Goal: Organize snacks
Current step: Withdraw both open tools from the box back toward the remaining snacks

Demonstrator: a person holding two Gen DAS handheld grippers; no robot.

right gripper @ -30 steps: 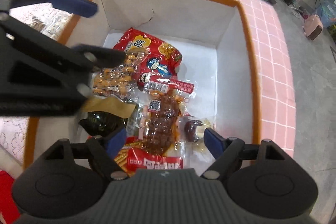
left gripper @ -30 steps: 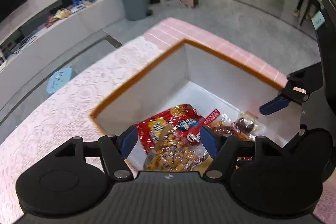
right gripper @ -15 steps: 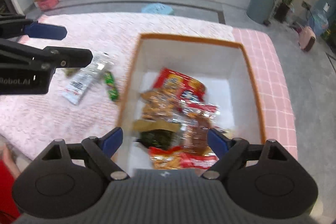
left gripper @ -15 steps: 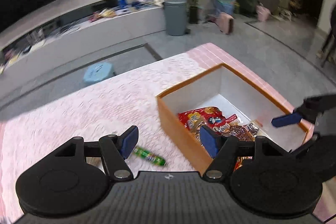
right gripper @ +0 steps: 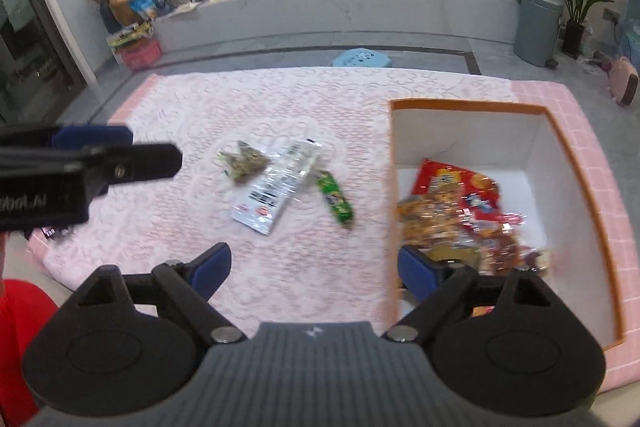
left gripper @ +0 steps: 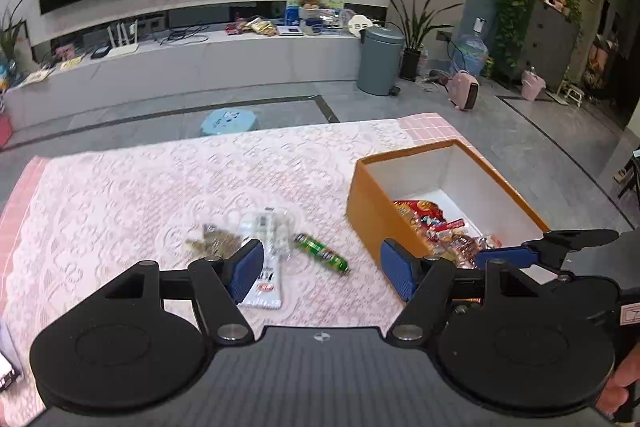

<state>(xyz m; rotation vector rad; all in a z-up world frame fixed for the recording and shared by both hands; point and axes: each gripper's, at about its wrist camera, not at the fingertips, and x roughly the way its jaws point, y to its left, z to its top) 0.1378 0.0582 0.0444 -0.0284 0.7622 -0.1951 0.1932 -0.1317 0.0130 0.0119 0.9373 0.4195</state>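
Observation:
An orange box with white inner walls stands on the right of the pink lace-covered table and holds several snack packets. Three snacks lie on the cloth left of it: a green bar, a clear white-labelled packet and a small brownish packet. My left gripper is open and empty, raised above the loose snacks. My right gripper is open and empty, raised over the box's left wall.
The table ends at a pink checked border on the right. Beyond it are grey floor, a blue stool, a grey bin and a long low TV bench. The other gripper shows in each view.
Both grippers have risen and pulled back from inside the box to high above the table. The left one has swung left toward the loose snacks. Both stayed open and empty.

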